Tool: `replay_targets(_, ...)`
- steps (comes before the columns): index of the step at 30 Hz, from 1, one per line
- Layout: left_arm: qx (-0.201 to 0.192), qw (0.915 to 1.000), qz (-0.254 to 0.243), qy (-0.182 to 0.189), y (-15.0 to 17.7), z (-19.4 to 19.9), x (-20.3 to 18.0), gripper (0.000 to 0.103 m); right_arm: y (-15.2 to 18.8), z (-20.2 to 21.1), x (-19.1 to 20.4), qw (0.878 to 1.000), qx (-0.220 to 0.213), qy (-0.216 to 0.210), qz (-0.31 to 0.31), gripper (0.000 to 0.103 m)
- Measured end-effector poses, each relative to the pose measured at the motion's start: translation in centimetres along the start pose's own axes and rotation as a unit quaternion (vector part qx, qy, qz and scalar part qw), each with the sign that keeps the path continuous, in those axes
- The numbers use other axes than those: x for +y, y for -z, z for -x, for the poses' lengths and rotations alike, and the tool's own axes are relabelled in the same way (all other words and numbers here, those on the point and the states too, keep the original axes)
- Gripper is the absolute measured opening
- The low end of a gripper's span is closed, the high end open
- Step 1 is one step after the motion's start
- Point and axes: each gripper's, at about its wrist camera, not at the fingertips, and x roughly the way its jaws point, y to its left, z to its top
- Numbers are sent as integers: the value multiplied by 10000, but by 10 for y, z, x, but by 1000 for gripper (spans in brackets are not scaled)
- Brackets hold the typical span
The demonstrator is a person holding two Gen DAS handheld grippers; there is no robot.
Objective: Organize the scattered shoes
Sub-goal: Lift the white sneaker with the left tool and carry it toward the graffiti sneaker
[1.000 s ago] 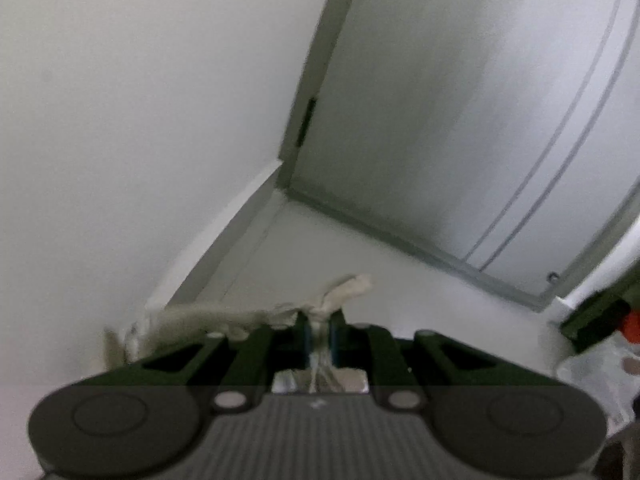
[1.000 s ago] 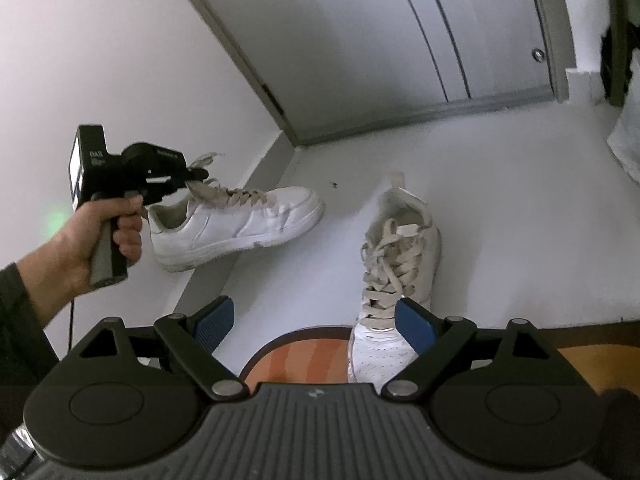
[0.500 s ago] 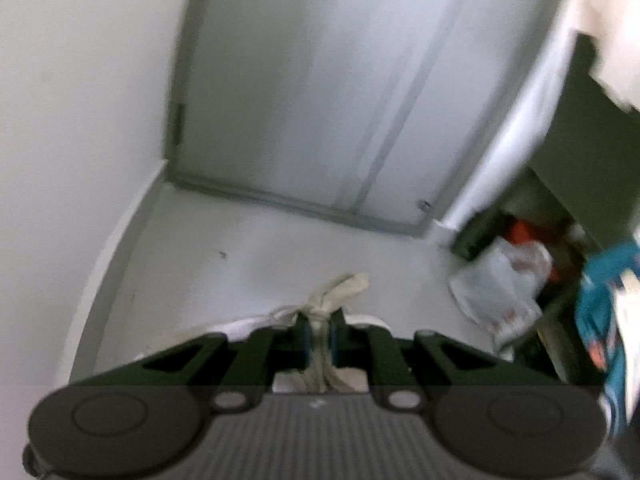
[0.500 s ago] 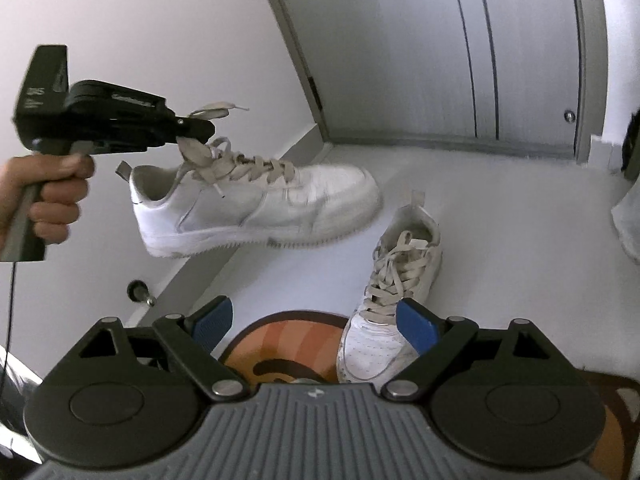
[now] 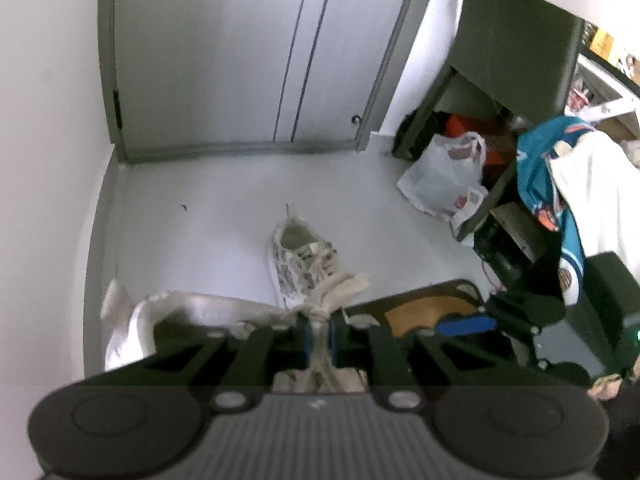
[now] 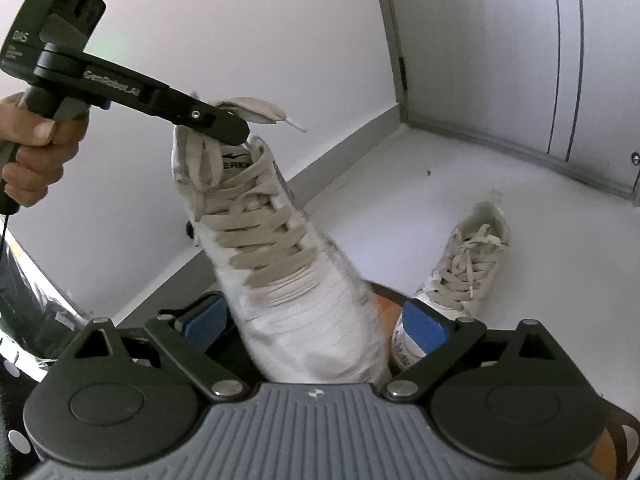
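A white sneaker (image 6: 280,248) with beige laces hangs in the air, toe pointing toward the right wrist camera. My left gripper (image 6: 224,128), held by a hand (image 6: 28,152), is shut on its laces (image 5: 320,312) near the tongue. The sneaker's heel (image 5: 176,312) shows below the left fingers. My right gripper (image 6: 314,326) has its jaws opening, with the sneaker's toe between the blue pads (image 6: 424,328); narrow gaps show on both sides. A second white sneaker (image 6: 468,264) (image 5: 300,256) lies on the grey floor, toe toward the mat.
An orange and brown mat (image 5: 424,312) lies under the grippers. A grey door (image 5: 248,60) closes the far end, with white wall and baseboard (image 6: 352,160) on the left. A plastic bag (image 5: 444,176), a dark cabinet (image 5: 516,48) and hanging clothes (image 5: 560,184) crowd the right.
The left gripper swung the hanging sneaker round and toward the right gripper, so its toe now sits between the right jaws. The right jaws have widened. The floor sneaker stayed put.
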Motion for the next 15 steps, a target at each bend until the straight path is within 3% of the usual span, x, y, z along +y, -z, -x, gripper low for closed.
replay_targets(15,-241,9976,-120,632,-12,-3,-31,9,10,-8,-5,9995,234,-119,-194,100)
